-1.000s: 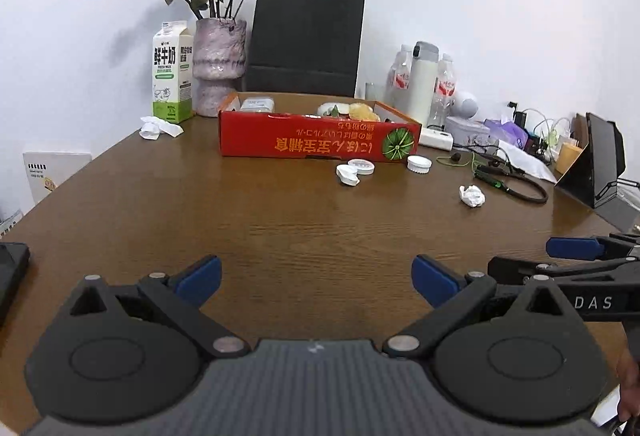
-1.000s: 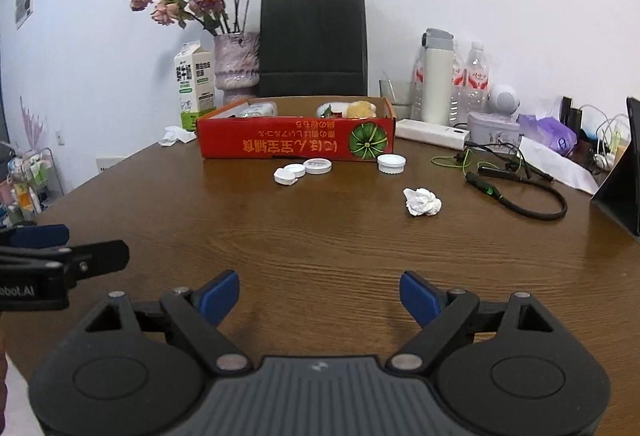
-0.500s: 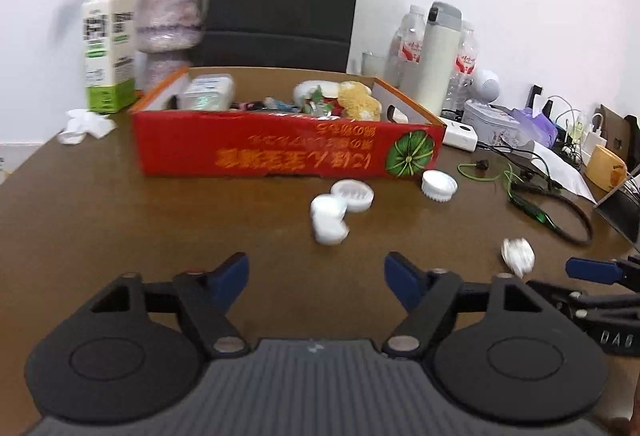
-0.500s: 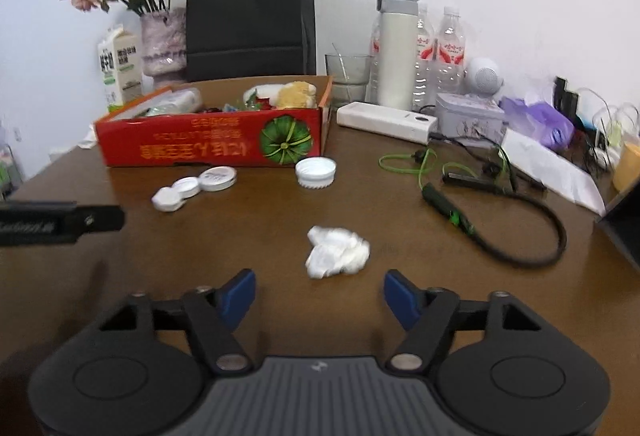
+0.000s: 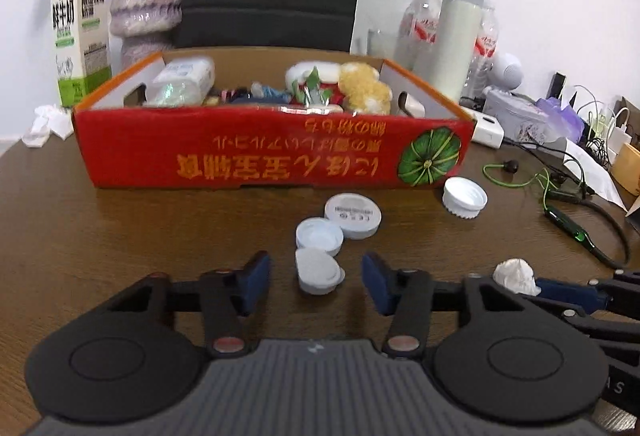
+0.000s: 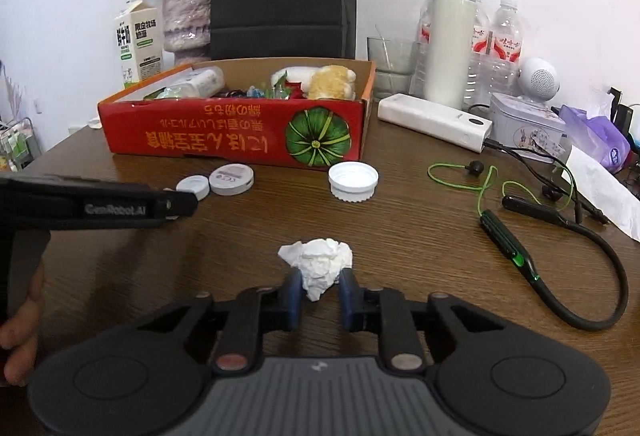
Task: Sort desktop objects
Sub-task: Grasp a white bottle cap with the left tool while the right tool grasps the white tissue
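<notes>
My left gripper (image 5: pixel 316 282) is closing its jaws around a small white flip-top plastic cap (image 5: pixel 318 272) lying on the brown wooden worktop (image 5: pixel 140 232); gaps remain on both sides, nothing gripped yet. My right gripper (image 6: pixel 319 295) is closing on a crumpled white tissue wad (image 6: pixel 320 262), its lower tip between the blue pads; whether they press it is hard to tell. The red cardboard box (image 6: pixel 224 143) sits farther back, contents partly hidden by its front wall. My left hand (image 6: pixel 18 332) is cut off at the frame edge.
</notes>
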`<state>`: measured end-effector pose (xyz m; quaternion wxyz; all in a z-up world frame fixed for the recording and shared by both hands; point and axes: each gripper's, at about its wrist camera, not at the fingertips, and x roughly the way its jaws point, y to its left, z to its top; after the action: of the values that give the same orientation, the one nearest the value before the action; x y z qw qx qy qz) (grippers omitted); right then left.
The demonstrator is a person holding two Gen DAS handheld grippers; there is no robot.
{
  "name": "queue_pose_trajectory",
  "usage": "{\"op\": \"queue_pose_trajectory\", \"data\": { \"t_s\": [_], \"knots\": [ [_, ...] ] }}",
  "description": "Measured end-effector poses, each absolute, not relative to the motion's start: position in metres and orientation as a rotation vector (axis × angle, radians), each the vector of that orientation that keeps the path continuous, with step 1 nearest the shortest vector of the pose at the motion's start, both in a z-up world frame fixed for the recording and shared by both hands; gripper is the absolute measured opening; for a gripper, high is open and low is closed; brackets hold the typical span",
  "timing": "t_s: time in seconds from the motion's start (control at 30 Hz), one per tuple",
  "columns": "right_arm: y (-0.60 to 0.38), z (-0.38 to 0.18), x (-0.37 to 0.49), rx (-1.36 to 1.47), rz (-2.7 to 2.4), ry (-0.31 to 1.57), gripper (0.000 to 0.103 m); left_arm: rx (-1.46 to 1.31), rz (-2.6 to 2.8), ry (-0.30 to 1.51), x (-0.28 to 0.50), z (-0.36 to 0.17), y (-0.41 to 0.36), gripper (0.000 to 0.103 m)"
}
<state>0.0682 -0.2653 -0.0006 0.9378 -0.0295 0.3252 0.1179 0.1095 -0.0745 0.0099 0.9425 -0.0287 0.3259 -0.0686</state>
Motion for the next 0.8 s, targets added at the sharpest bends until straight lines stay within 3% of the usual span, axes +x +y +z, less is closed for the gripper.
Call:
{"op": "queue_pose_trajectory", "data": {
  "t_s": [0.03,0.07,0.13,0.2,0.27,0.8],
  "knots": [
    [-0.266,0.0,0.069,-0.054,0.242,0.665,0.036,-0.056,-0.141,0.666,0.11,0.009,-0.075,0.027],
    [-0.266,0.0,0.072,-0.045,0.248,0.669,0.046,-0.049,-0.139,0.665,0.11,0.009,-0.076,0.026],
    [-0.264,0.0,0.079,-0.035,0.246,0.67,0.048,-0.049,-0.149,0.665,0.109,0.009,-0.077,0.026],
    [-0.26,-0.001,0.087,-0.046,0.249,0.673,0.043,-0.046,-0.154,0.669,0.106,0.01,-0.077,0.026],
    [-0.257,-0.002,0.09,-0.046,0.246,0.669,0.025,-0.067,-0.157,0.667,0.1,0.012,-0.074,0.026],
    [-0.193,0.025,-0.025,-0.017,0.33,0.575,0.023,-0.079,-0.097,0.591,-0.045,0.042,-0.018,0.026]
  ]
}}
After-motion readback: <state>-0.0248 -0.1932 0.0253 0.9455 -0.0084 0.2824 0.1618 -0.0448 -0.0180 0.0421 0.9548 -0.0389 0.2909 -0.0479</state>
